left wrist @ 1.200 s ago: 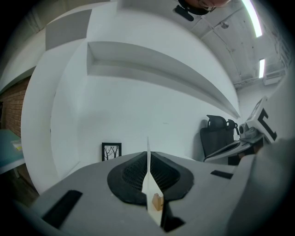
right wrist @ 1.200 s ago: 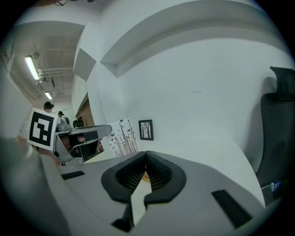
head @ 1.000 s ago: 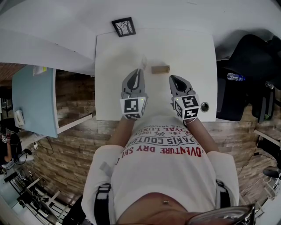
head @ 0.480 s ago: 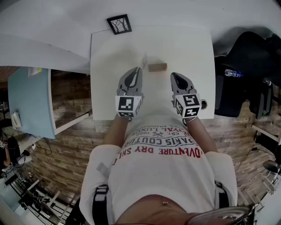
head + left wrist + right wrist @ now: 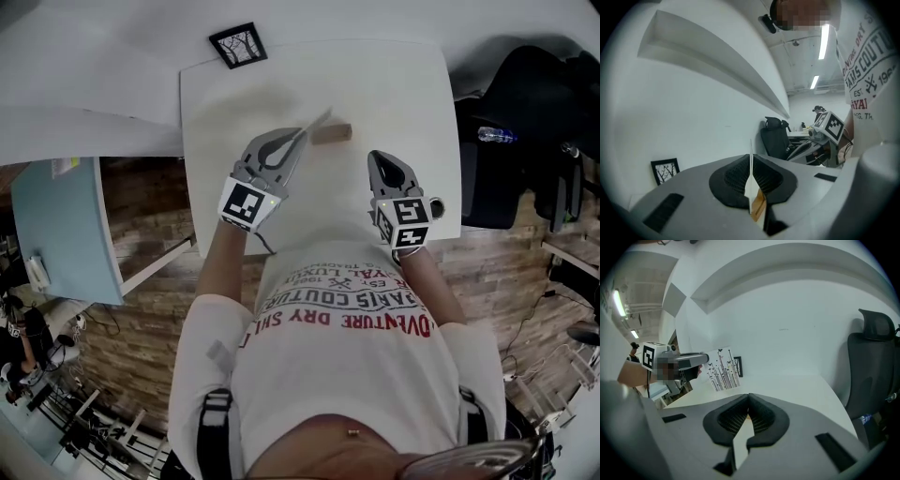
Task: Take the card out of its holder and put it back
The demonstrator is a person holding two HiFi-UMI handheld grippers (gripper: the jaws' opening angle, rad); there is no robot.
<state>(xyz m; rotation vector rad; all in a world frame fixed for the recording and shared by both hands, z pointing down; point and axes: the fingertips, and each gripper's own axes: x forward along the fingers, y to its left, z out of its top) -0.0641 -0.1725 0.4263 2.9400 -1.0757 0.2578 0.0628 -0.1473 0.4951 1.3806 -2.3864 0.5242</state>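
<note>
the card [image 5: 319,119] is already out of its wooden holder [image 5: 334,134], clamped in the left gripper [image 5: 298,137], the right gripper [image 5: 378,159] is closed on nothing, and only reinsertion appears left.

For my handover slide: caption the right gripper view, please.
Left tongs hold the patterned card over the white table; right tongs shut, empty.

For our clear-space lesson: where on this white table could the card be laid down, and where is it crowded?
Bare: far right of the table, between the wooden holder and the right edge; also the strip right of the framed picture. Crowded: the near middle, around holder, left gripper with card, and right gripper.
</note>
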